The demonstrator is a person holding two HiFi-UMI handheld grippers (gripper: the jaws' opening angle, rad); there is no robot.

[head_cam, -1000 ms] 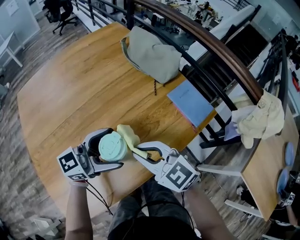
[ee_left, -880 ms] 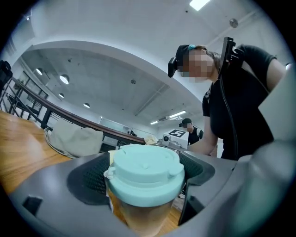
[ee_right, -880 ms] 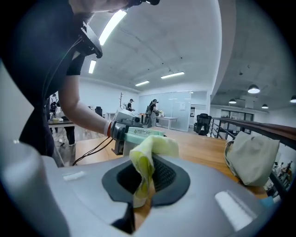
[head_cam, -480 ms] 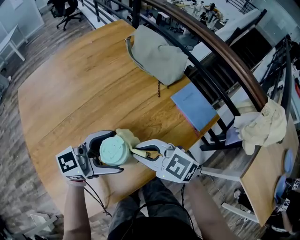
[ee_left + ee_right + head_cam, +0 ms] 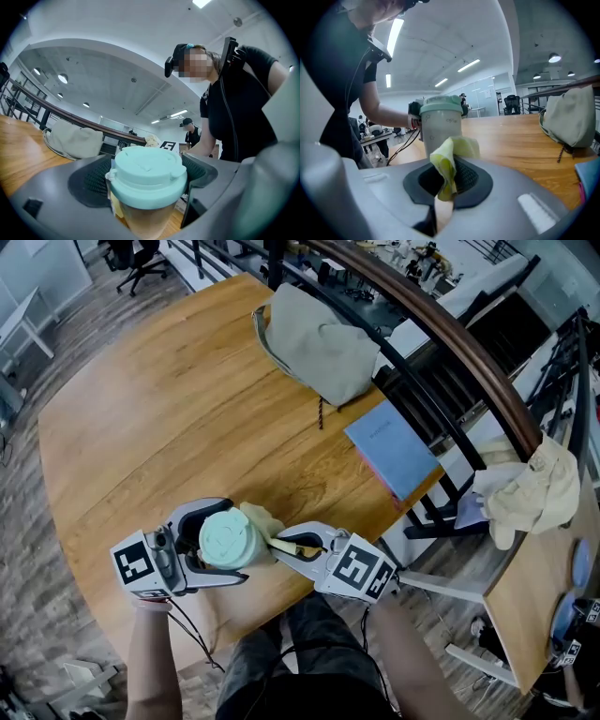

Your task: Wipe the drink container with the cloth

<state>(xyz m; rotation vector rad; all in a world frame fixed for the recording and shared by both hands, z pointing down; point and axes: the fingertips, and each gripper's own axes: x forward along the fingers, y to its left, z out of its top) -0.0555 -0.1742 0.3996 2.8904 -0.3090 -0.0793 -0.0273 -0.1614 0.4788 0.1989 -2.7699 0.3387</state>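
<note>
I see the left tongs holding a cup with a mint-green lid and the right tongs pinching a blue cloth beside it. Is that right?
Not quite: the cloth is pale yellow, not blue, as the right gripper view shows. The left tongs do hold the mint-lidded cup, and the right tongs pinch the cloth beside it.

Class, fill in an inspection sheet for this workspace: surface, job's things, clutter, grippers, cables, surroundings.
Surface: wooden table.
Job's things: drink container with a mint lid, near the table's front edge; yellow cloth beside it.
Clutter: grey bag and blue folder at the far edge.
Grippers: left gripper shut on the drink container; right gripper shut on the cloth.
Cables: thin black cable hangs below the left gripper.
Surroundings: railing behind the table; neighbouring desk with crumpled fabric.
</note>
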